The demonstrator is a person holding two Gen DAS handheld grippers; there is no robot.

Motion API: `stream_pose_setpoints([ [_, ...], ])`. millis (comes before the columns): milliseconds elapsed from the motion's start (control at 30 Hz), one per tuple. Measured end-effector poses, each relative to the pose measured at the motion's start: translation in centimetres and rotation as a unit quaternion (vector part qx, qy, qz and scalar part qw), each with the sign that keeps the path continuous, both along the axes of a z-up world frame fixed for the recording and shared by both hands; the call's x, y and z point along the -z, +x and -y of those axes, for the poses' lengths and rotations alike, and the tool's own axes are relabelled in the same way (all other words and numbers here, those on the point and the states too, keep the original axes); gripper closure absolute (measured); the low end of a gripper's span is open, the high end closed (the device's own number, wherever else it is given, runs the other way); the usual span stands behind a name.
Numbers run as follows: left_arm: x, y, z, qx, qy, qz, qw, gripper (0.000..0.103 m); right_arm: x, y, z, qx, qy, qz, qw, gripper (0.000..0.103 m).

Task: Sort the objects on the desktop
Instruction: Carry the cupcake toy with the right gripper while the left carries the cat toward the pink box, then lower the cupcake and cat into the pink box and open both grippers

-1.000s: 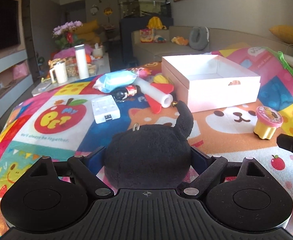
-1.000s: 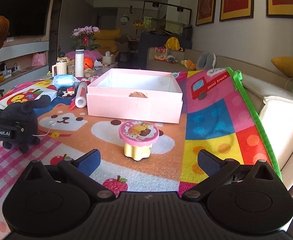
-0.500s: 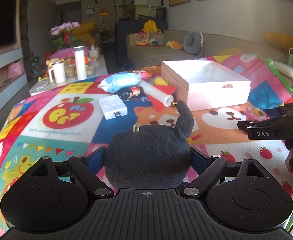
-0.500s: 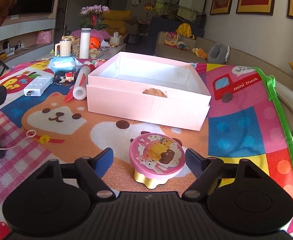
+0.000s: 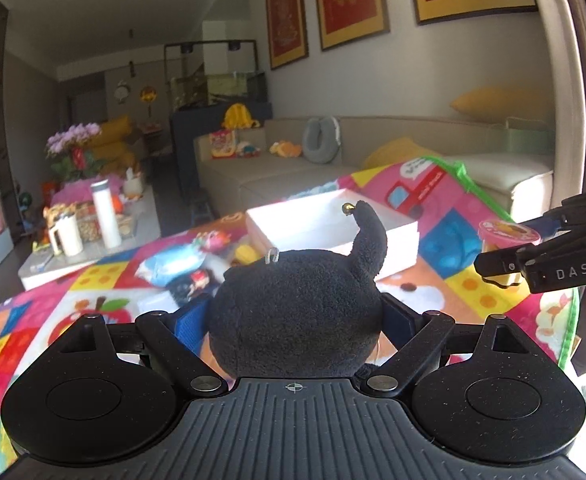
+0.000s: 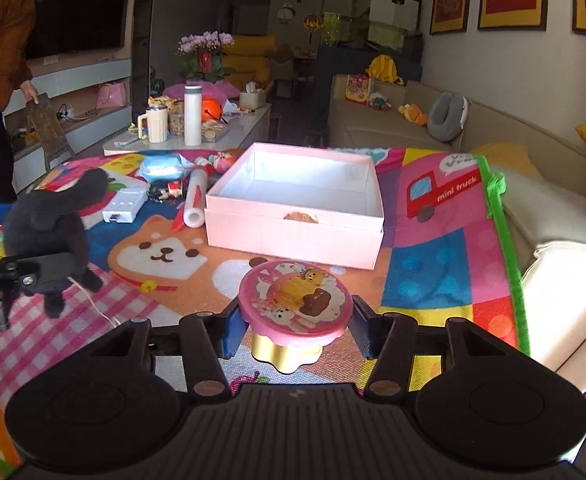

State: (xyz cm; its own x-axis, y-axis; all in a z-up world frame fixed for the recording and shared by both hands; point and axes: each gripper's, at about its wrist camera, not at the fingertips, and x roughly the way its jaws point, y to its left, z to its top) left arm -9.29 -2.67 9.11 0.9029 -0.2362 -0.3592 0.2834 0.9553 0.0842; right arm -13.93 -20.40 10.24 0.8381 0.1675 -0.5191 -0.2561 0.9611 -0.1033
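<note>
Nearest, the left hand-held gripper (image 5: 297, 316) is clenched on a black plush toy (image 5: 299, 308), held clear above the play mat (image 6: 433, 256). Beside it the right hand-held gripper (image 6: 295, 328) is closing its jaws on a small pink-lidded pot (image 6: 296, 300), which sits between the pads and looks lifted off the mat. This seems to be the carry stage of sorting: both things need moving forward and over the near wall of the open pink box (image 6: 293, 236). The box looks empty, so there is room. Left of it lie a white roll (image 6: 195, 200) and white plastic block (image 6: 127, 204), well clear of the path.
</note>
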Motion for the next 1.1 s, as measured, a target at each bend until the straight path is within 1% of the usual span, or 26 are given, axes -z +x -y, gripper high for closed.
stream_pose_setpoints([
  [100,-1.9,1.8,1.5,0.018,0.001,0.042,0.999,0.012,-2.9,-0.3,1.3,0.009,0.018,0.034,0.999,0.051],
  [133,-2.5,2.7,1.9,0.022,-0.002,0.054,0.9983,0.012,-4.0,0.2,1.9,0.014,0.028,0.044,0.999,0.053],
  [200,-3.3,4.8,2.7,0.029,-0.009,0.065,0.9974,0.012,-5.9,1.8,2.7,0.031,0.041,0.069,0.996,0.053],
  [300,-4.0,9.0,3.9,0.034,-0.02,0.076,0.9963,0.012,-8.2,5.3,3.0,0.046,0.053,0.095,0.993,0.053],
  [367,-4.2,11.9,4.6,0.029,-0.024,0.086,0.9956,0.011,-9.5,8.5,3.0,0.045,0.066,0.098,0.992,0.053],
  [400,-4.4,13.7,4.9,0.026,-0.033,0.089,0.9951,0.011,-10.0,9.9,2.9,0.045,0.073,0.098,0.992,0.053],
  [467,-4.2,16.7,5.3,0.031,-0.044,0.081,0.9952,0.006,-10.9,13.3,2.5,0.043,0.085,0.094,0.991,0.052],
  [500,-4.0,18.2,5.3,0.039,-0.043,0.065,0.9962,0.006,-11.0,15.1,2.3,0.041,0.087,0.093,0.991,0.051],
  [567,-3.3,19.5,4.8,0.036,-0.037,0.038,0.998,0.005,-10.8,17.6,1.9,0.05,0.083,0.092,0.991,0.033],
  [667,-1.6,18.6,2.2,0.02,-0.033,0.015,0.9991,0.002,-9.6,19.2,1.8,0.055,0.076,0.087,0.992,0.027],
  [767,0.6,16.6,0.3,0.002,-0.008,-0.012,0.9999,0.001,-7.8,19.6,2.0,0.06,0.077,0.072,0.993,0.021],
  [833,2.6,15.5,-1.1,-0.012,0.012,-0.039,0.9991,0.001,-6.7,20.1,1.8,0.064,0.075,0.055,0.994,0.021],
  [900,4.6,14.5,-2.1,-0.039,0.027,-0.063,0.9969,0.001,-5.7,20.6,1.2,0.067,0.071,0.037,0.995,0.021],
  [967,6.2,13.9,-3.4,-0.063,0.027,-0.086,0.994,0.001,-4.8,20.9,0.1,0.06,0.068,0.02,0.996,0.021],
  [1033,7.0,13.4,-5.1,-0.077,0.013,-0.101,0.9918,0.001,-4.1,20.9,-1.8,0.045,0.059,0.008,0.997,0.02],
  [1100,7.7,12.9,-6.6,-0.09,0.004,-0.104,0.9904,0.001,-3.4,20.9,-4.8,0.018,0.034,-0.002,0.999,0.019],
])
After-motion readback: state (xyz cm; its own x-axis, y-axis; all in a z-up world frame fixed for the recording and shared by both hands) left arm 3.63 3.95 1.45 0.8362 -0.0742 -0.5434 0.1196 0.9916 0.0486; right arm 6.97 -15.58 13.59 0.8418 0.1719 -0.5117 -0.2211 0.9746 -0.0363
